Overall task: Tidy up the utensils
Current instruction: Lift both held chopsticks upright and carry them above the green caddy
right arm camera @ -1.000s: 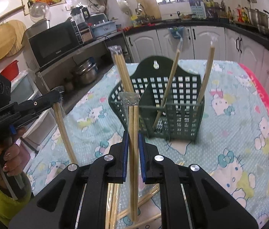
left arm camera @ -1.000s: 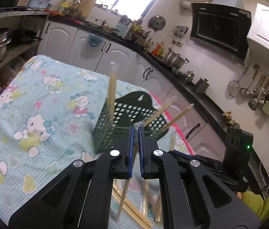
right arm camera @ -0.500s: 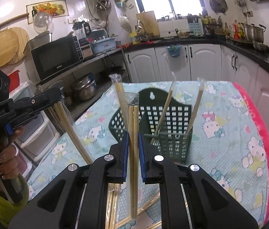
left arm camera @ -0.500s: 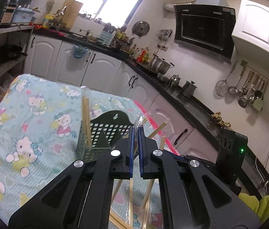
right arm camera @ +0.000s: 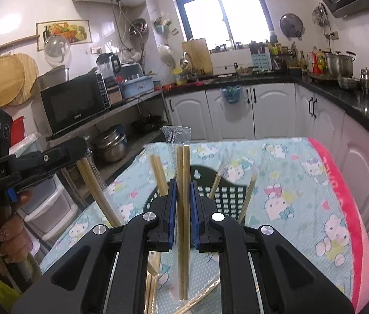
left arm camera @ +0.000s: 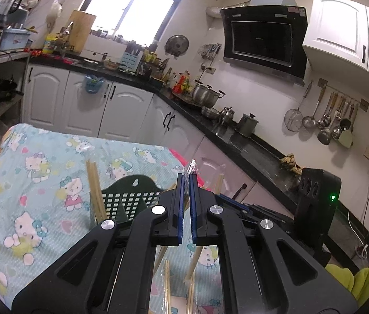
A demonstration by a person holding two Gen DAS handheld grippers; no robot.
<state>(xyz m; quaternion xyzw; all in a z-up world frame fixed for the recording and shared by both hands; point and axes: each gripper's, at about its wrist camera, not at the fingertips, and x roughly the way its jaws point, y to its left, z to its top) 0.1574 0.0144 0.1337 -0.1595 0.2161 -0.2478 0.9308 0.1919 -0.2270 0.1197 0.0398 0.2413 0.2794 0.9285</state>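
Note:
My left gripper (left arm camera: 186,178) is shut on a wrapped pair of chopsticks; only the clear wrapper tip (left arm camera: 192,168) shows above the pads, and in the right wrist view the pair (right arm camera: 98,193) slants down from it. My right gripper (right arm camera: 183,185) is shut on another wrapped chopstick pair (right arm camera: 183,209), held upright. Both are raised above the dark green utensil basket (left arm camera: 132,198), which also shows in the right wrist view (right arm camera: 226,196) and holds several wrapped chopsticks (left arm camera: 96,196). More pairs lie on the table below (left arm camera: 167,287).
The table wears a Hello Kitty cloth (left arm camera: 27,209) with a pink edge (right arm camera: 341,183). White cabinets and a black countertop (left arm camera: 210,128) run behind and to the right. Shelves with a microwave (right arm camera: 74,102) and pots stand to the left.
Both grippers have risen and tilted up with their chopstick pairs. The basket now sits lower in both views.

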